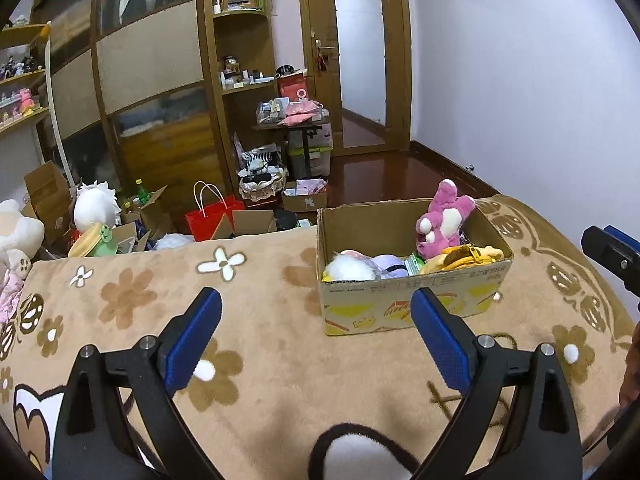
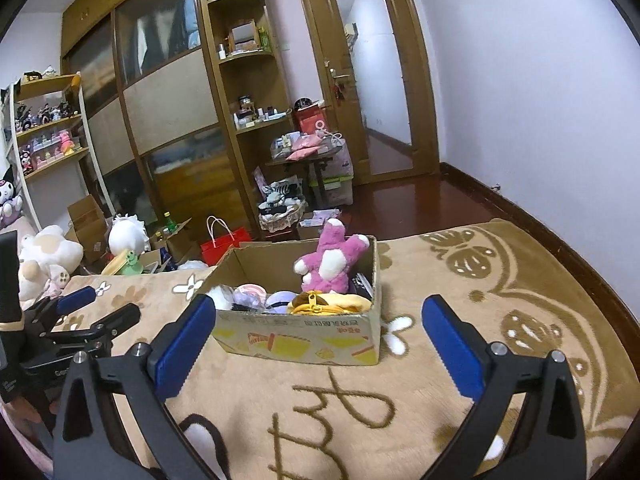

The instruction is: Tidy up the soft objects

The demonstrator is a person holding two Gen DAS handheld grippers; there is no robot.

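Note:
A cardboard box (image 1: 416, 300) stands on a tan flowered blanket (image 1: 256, 280); it also shows in the right wrist view (image 2: 304, 340). In it a pink plush (image 1: 442, 218) leans upright against the far right corner, beside a yellow zip plush (image 1: 464, 258), a purple plush (image 1: 386, 264) and a white plush (image 1: 348, 270). The pink plush (image 2: 332, 258) and yellow plush (image 2: 324, 304) show in the right view too. My left gripper (image 1: 316, 312) is open and empty, short of the box. My right gripper (image 2: 318, 320) is open and empty, facing the box front.
Plush toys (image 2: 44, 256) lie at the blanket's left edge. On the floor beyond are open cartons (image 1: 144, 208), a red bag (image 1: 212, 216) and a basket (image 1: 262, 184). Wardrobe and shelves (image 1: 160, 80) stand behind, a door (image 1: 360, 60) at the back right.

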